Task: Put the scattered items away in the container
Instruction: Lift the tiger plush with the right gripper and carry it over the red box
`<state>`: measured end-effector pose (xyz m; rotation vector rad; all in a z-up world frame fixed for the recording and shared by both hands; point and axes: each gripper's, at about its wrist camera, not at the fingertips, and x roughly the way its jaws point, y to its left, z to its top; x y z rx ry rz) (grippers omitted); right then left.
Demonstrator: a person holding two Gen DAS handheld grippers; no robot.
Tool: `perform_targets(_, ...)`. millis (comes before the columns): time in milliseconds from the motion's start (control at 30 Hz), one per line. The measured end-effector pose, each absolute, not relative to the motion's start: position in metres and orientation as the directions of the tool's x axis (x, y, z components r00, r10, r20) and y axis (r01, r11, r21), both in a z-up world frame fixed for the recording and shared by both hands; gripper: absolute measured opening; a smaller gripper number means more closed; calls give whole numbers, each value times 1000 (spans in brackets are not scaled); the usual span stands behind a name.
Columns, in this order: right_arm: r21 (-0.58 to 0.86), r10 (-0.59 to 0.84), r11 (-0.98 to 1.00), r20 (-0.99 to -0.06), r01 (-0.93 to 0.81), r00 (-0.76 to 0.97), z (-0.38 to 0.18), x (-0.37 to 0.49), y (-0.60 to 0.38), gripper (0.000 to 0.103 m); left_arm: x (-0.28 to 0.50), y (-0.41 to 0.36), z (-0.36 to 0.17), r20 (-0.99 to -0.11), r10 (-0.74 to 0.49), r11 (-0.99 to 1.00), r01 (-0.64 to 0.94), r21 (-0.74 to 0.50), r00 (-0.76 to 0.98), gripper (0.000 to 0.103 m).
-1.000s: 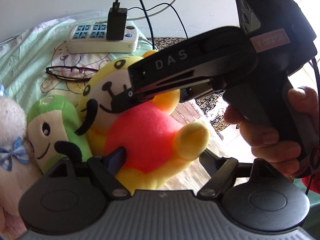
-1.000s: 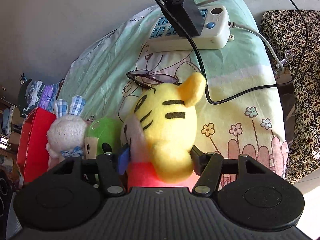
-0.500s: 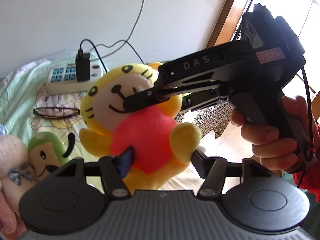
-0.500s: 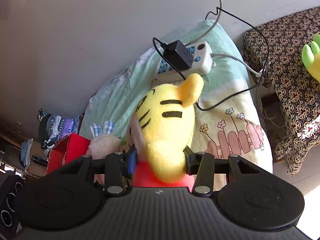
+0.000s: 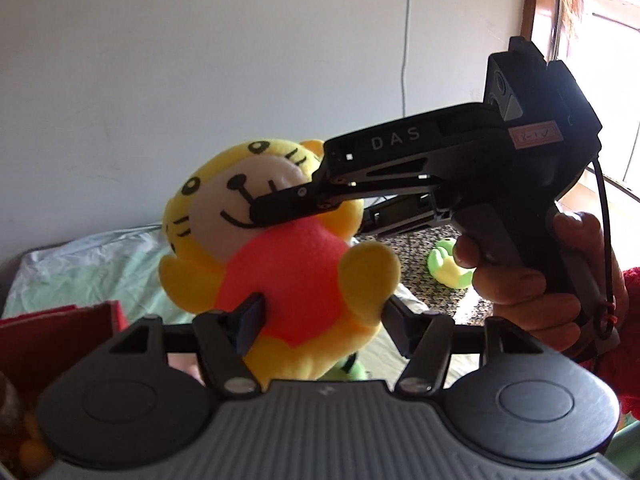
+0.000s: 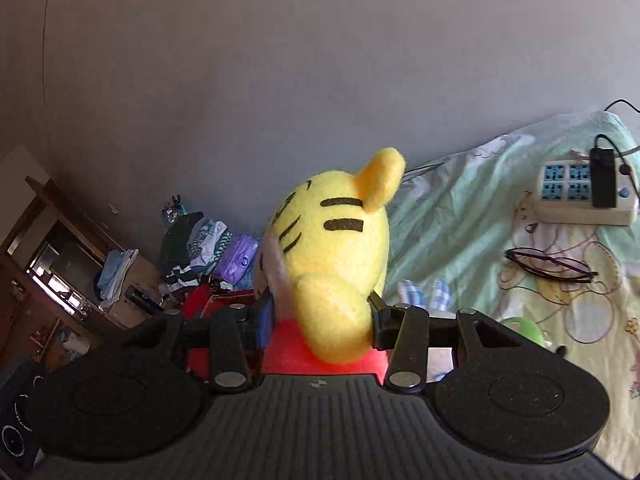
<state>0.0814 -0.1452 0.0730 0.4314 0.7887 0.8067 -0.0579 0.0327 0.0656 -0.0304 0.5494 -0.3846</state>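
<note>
A yellow tiger plush (image 5: pixel 280 256) with a red belly hangs in the air, held by both grippers. My left gripper (image 5: pixel 324 316) is shut on its lower body. My right gripper (image 6: pixel 320 312) is shut on its neck from the side, and its body shows in the left wrist view (image 5: pixel 460 168). The red container (image 5: pixel 60 320) is low at the left, under the plush; it also shows in the right wrist view (image 6: pixel 200 304). A small green plush (image 6: pixel 524 330) and a white bunny with blue checked ears (image 6: pixel 424 292) lie on the bed below.
The bed has a pale green cartoon sheet (image 6: pixel 460 220). A power strip with a charger (image 6: pixel 584 196) and glasses (image 6: pixel 548 266) lie on it. A green frog toy (image 5: pixel 448 264) sits on a patterned seat. Clothes and a wooden cabinet (image 6: pixel 52 260) stand at the left.
Both grippers have lifted the tiger plush higher off the bed and carried it left towards the red container. The other plush toys have dropped out of the left wrist view.
</note>
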Motion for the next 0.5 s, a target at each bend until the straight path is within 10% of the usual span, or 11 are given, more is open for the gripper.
perform_targets(500, 374, 533, 837, -723, -398, 440, 35, 57, 54, 47, -44, 211, -8, -635, -465, 882, 384, -273, 617, 66)
